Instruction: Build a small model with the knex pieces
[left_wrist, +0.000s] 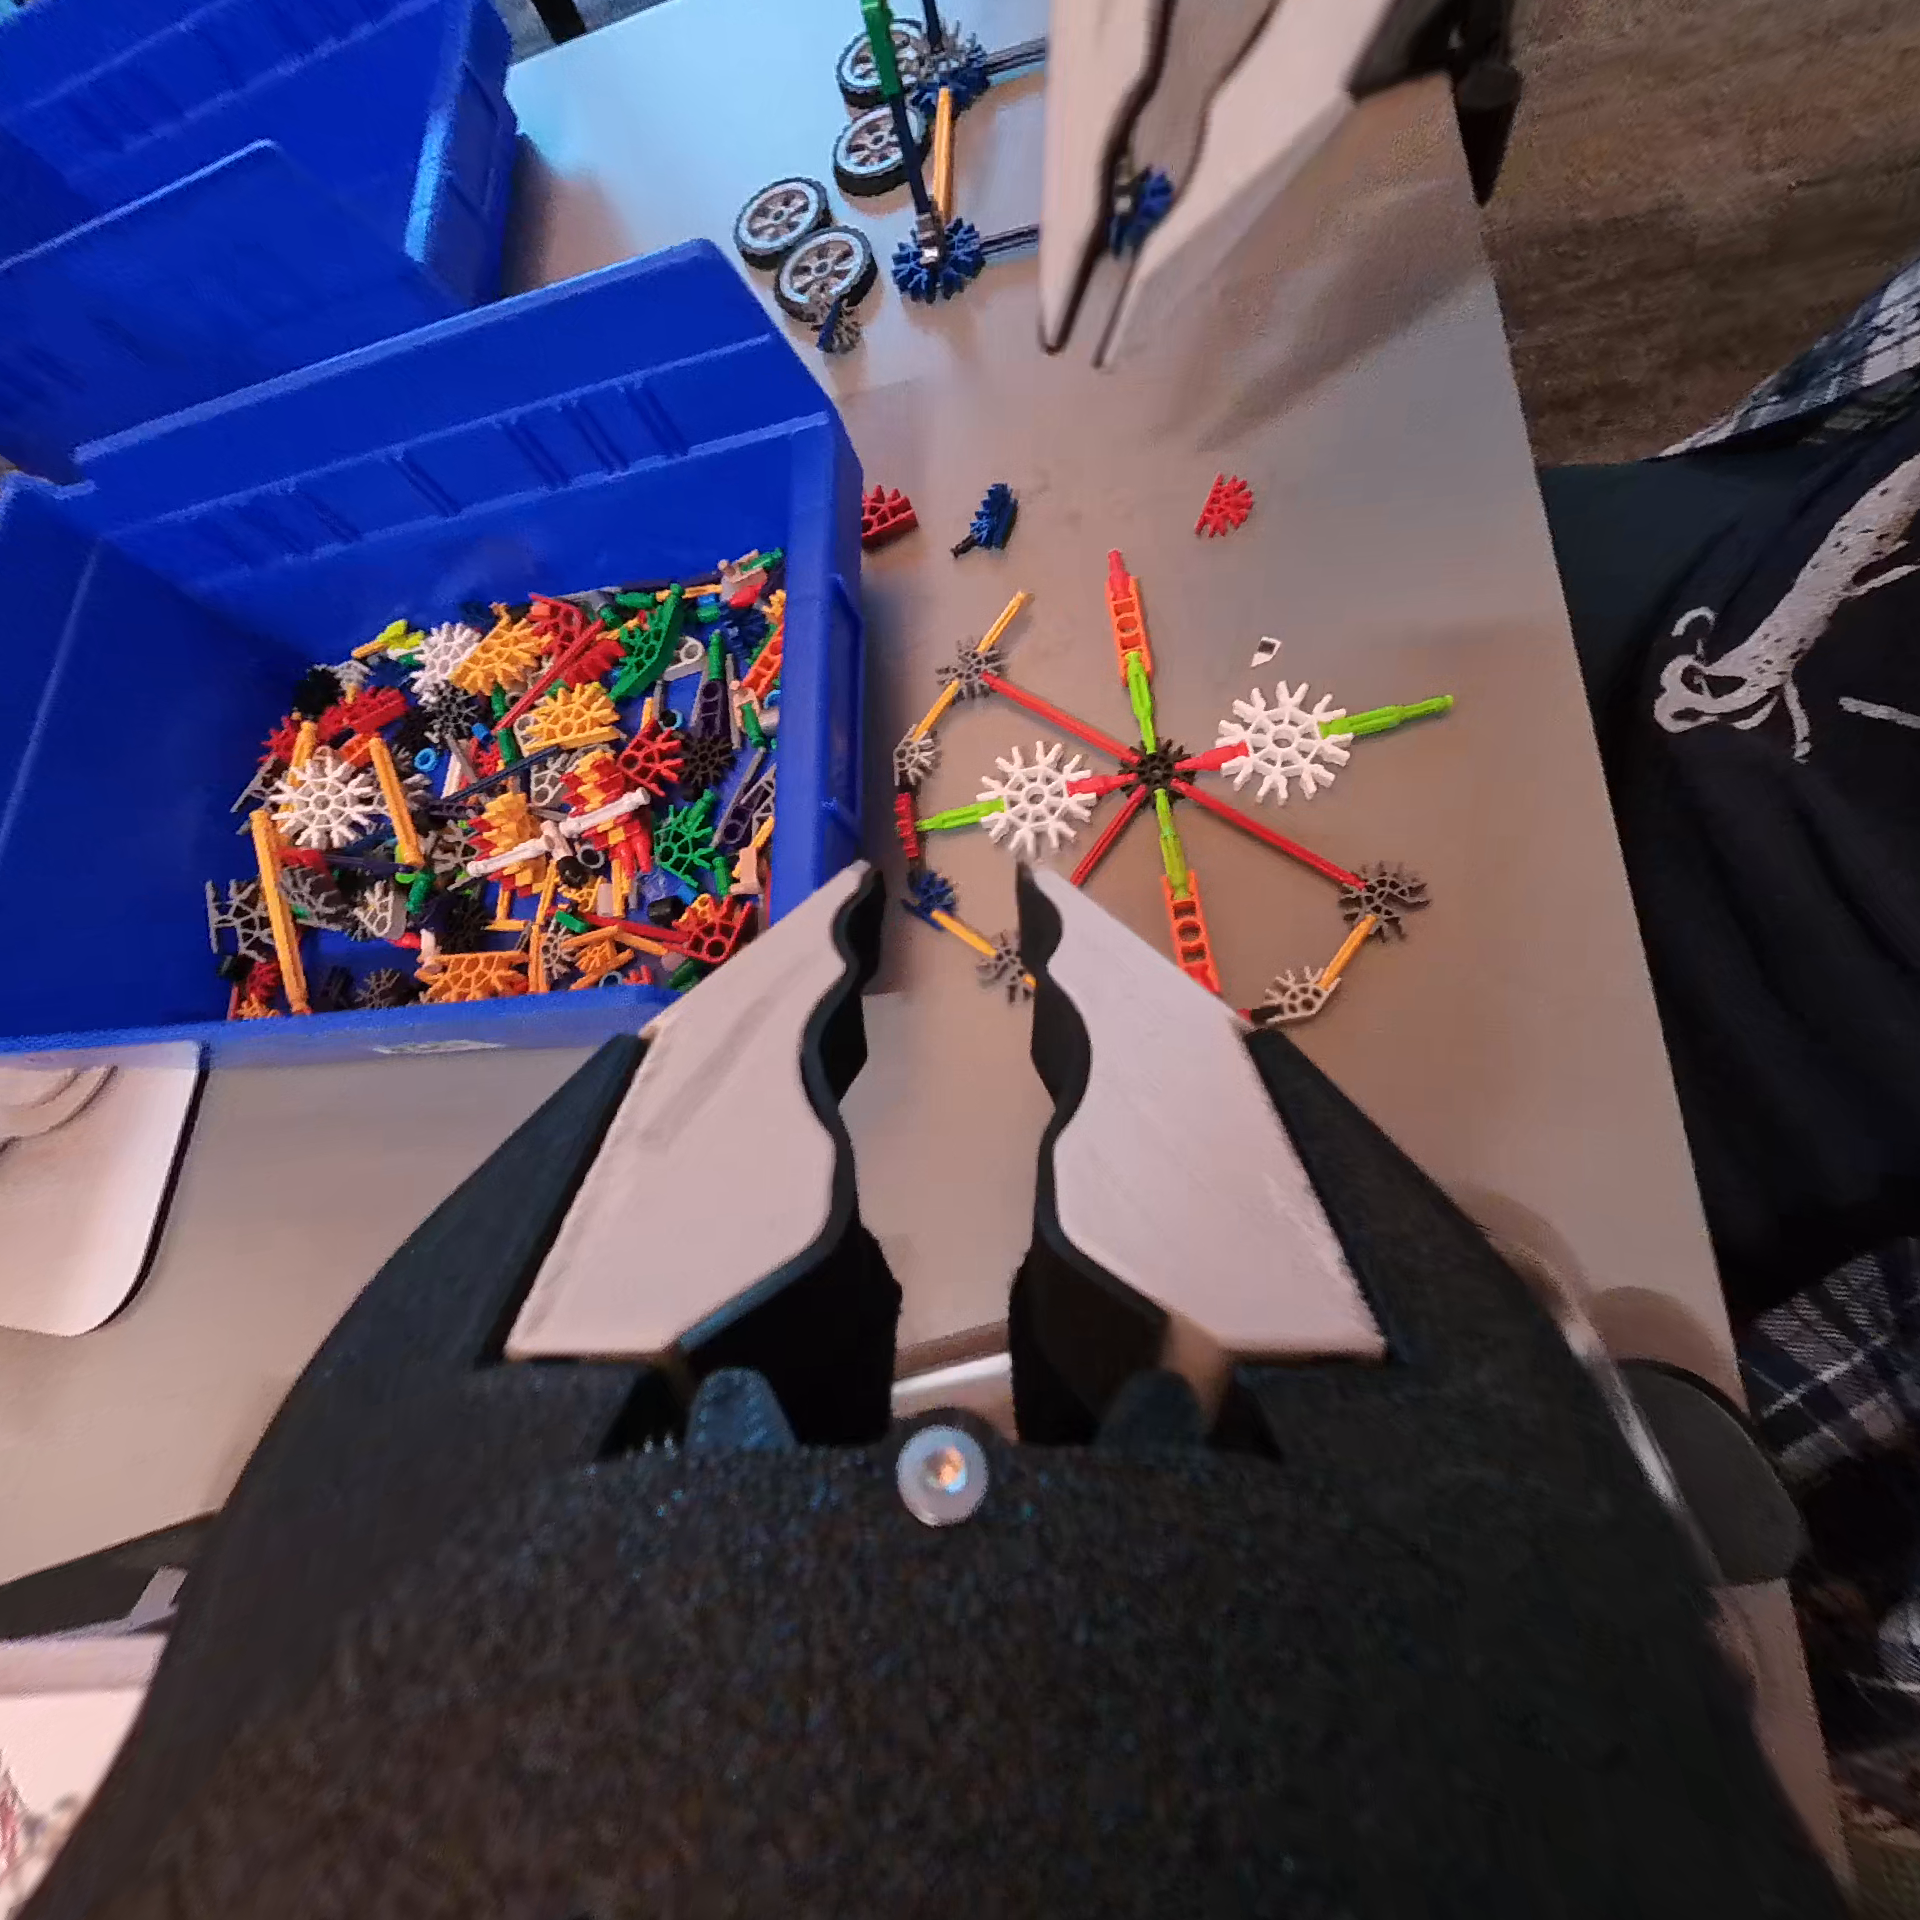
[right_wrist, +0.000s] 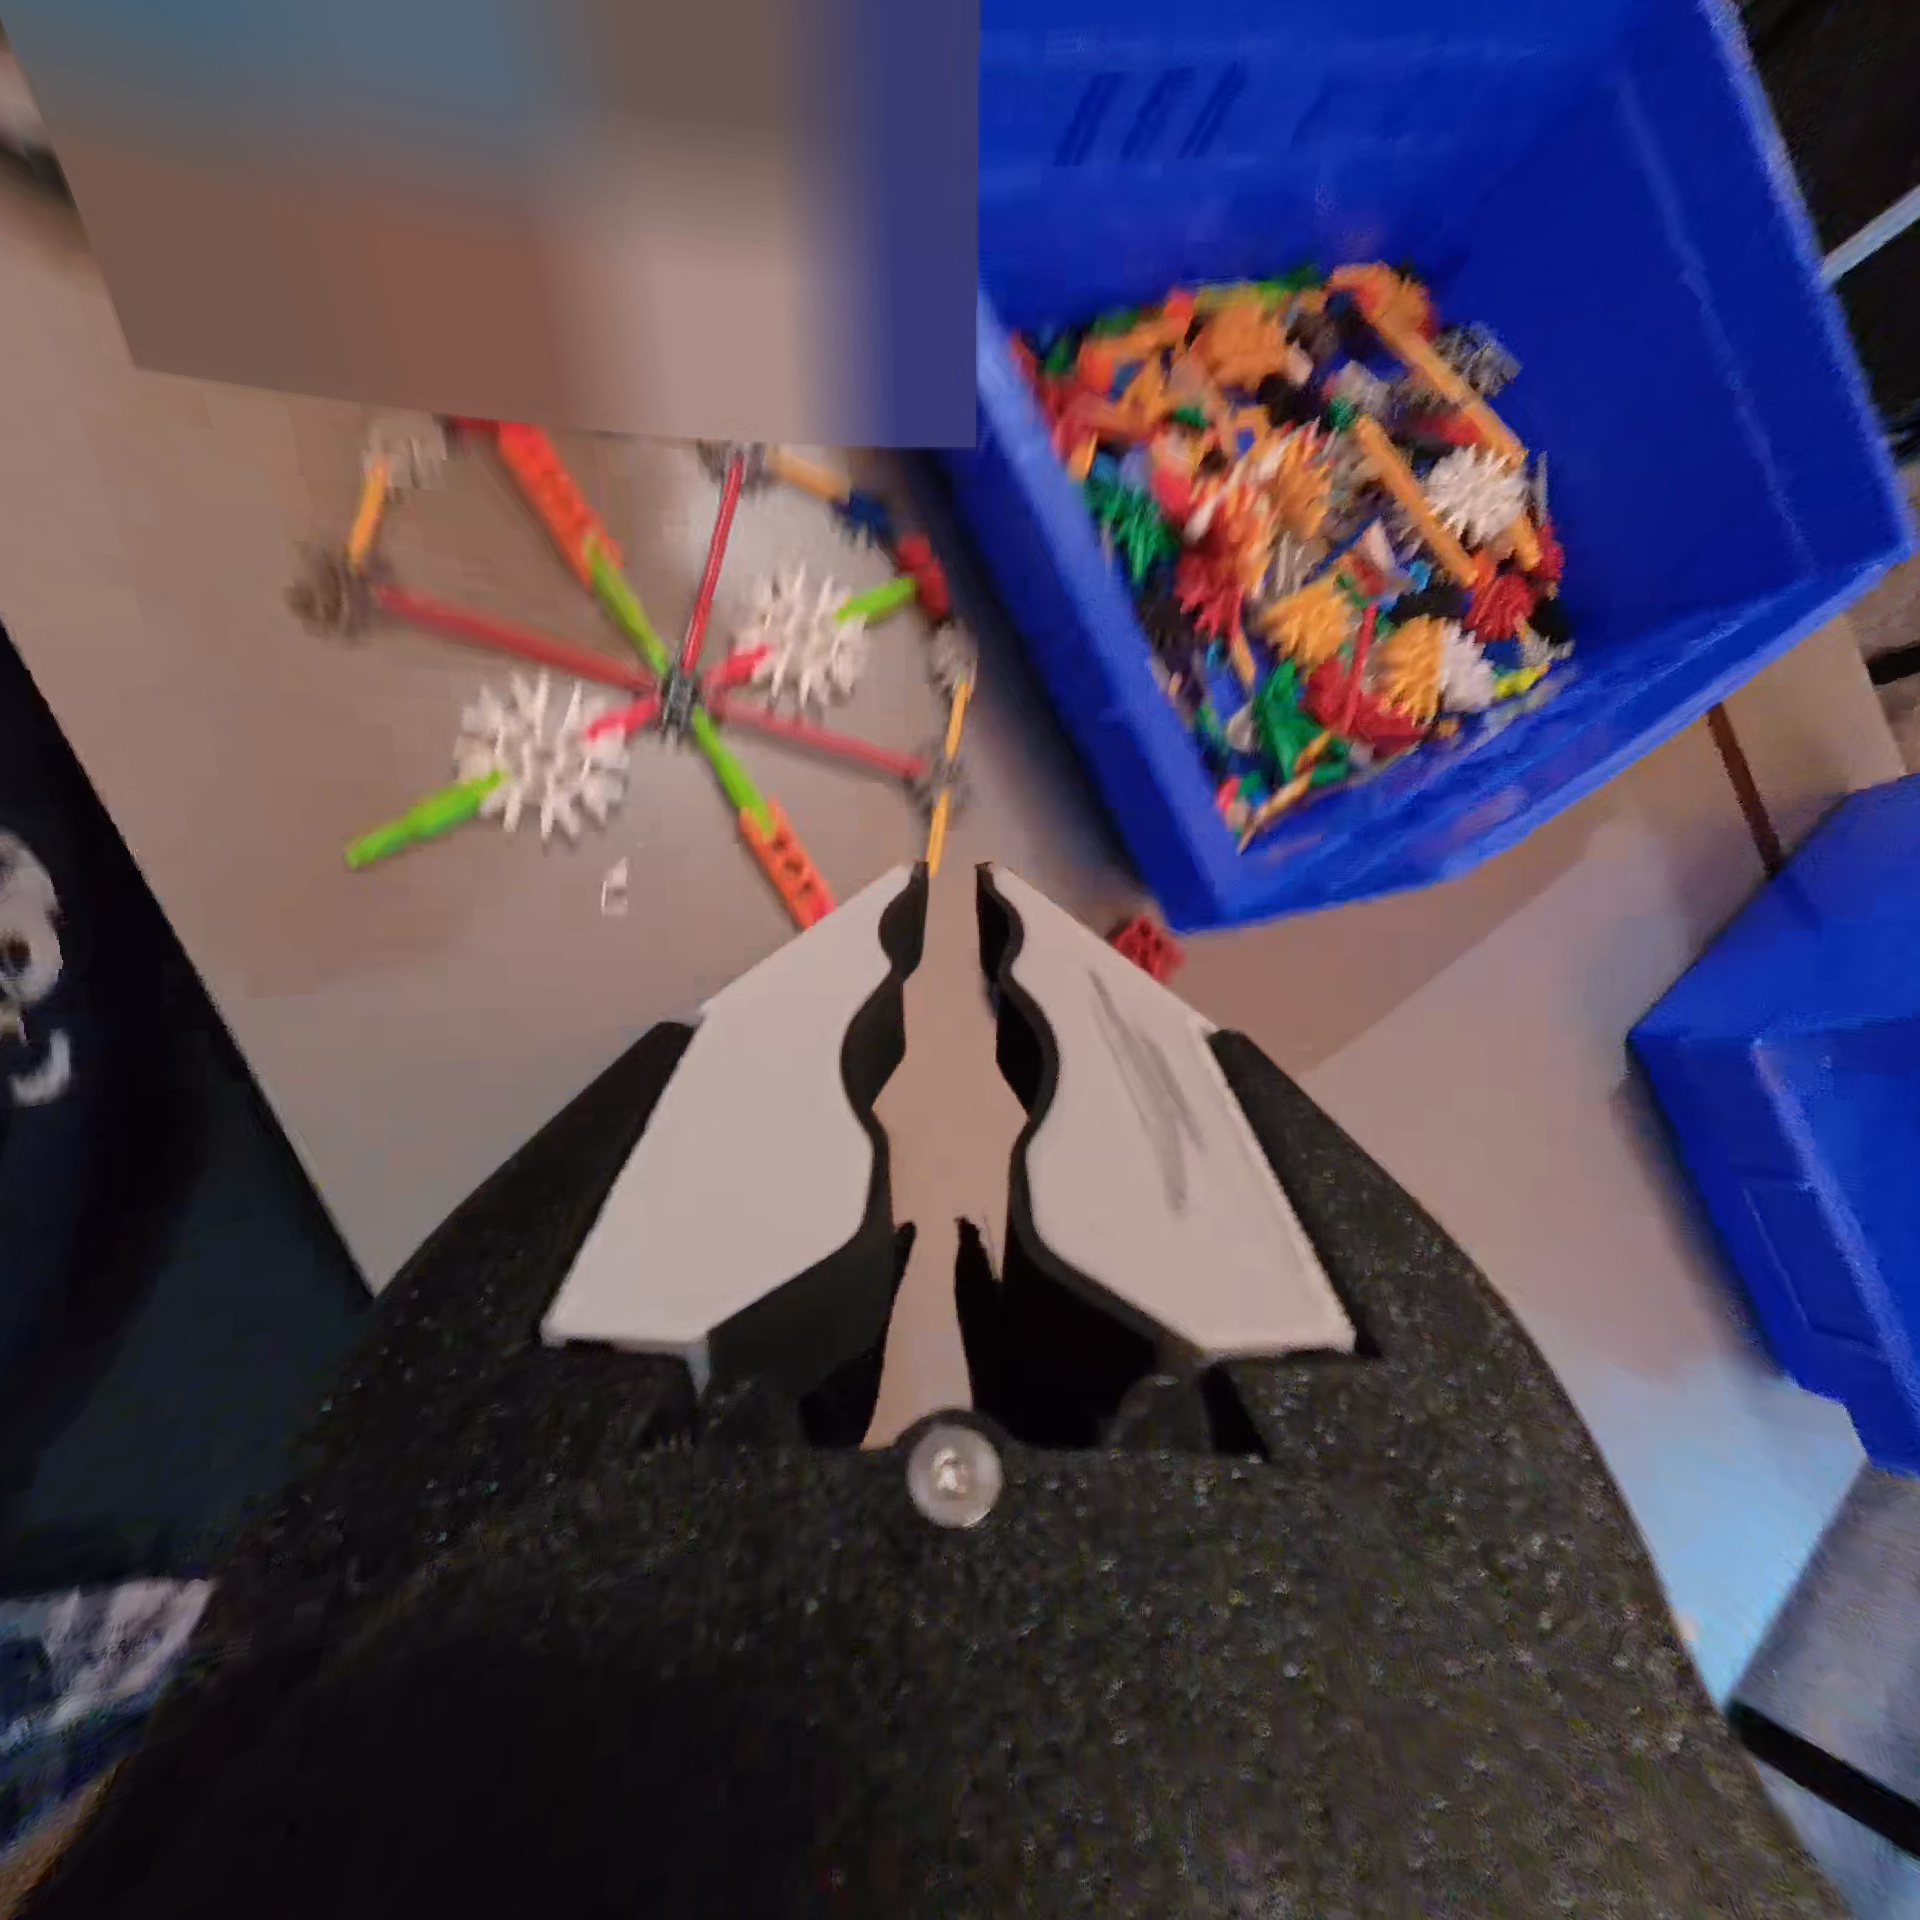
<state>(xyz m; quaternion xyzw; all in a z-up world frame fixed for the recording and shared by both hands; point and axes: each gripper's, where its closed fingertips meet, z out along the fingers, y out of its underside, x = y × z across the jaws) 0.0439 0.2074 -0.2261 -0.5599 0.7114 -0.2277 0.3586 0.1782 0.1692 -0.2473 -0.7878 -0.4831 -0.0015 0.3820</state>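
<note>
The left hand-held gripper (left_wrist: 948, 883) is closest to its camera. Its two fingers are spread apart and hold nothing. It hangs over the near edge of a flat toy wheel (left_wrist: 1155, 769) made of sticks and snowflake pieces, which lies on the tabletop (left_wrist: 1351, 416). The middle of the toy wheel is at 1 o'clock from the fingertips. A blue bin (left_wrist: 831, 582) full of mixed toy pieces is at 10 o'clock. One long red stick in the toy wheel runs from 10 o'clock to 4 o'clock.

The right hand-held gripper (right_wrist: 951, 871) has its fingers nearly together, with a thin gap and nothing in it. A yellow stick (right_wrist: 945, 821) on the rim of the toy wheel (right_wrist: 681, 696) ends right at its tips, at 12 o'clock. The blue bin (right_wrist: 1351, 156) is at 1 o'clock.

Both look close to the rim.

Only the left view shows a small toy car (left_wrist: 883, 145) far off at 12 o'clock, and it is sharp. The right view is blurry.
</note>
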